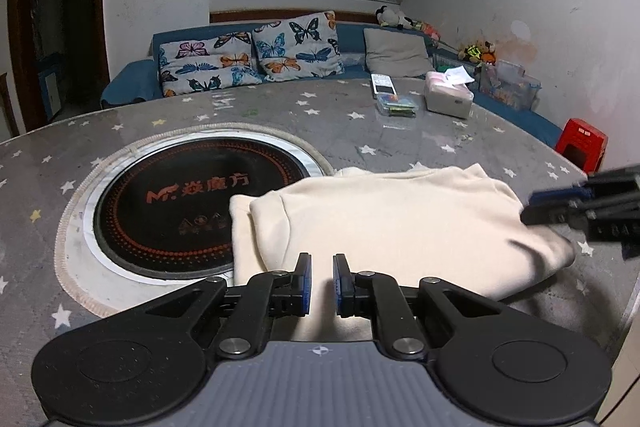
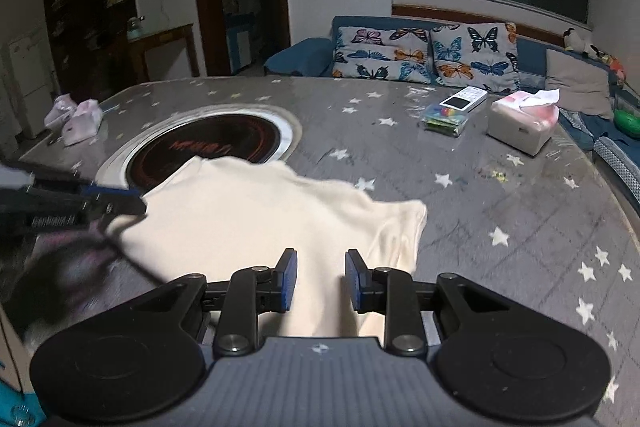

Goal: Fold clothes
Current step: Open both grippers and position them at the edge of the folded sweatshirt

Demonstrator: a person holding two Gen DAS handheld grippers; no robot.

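Note:
A cream garment (image 1: pixel 400 219) lies partly folded on the grey star-patterned table (image 1: pixel 360 131), its far edge over the round black hotplate (image 1: pixel 176 211). My left gripper (image 1: pixel 322 279) sits at its near left part, pads close together with cloth pinched between them. From the right wrist view it (image 2: pixel 136 205) reaches in at the garment's (image 2: pixel 260 211) left edge. My right gripper (image 2: pixel 320 279) holds the near right part, its jaws a little wider with cloth filling the gap. It shows blurred at the right (image 1: pixel 528 211). The garment's near edge looks raised toward both grippers.
On the far side of the table are a tissue box (image 2: pixel 520 127), a remote (image 2: pixel 464 99) and a small clear box (image 2: pixel 444 121). Small pink shoes (image 2: pixel 80 119) stand at the far left corner. A blue sofa with butterfly cushions (image 1: pixel 248 55) runs behind. A red stool (image 1: pixel 582 143) stands right.

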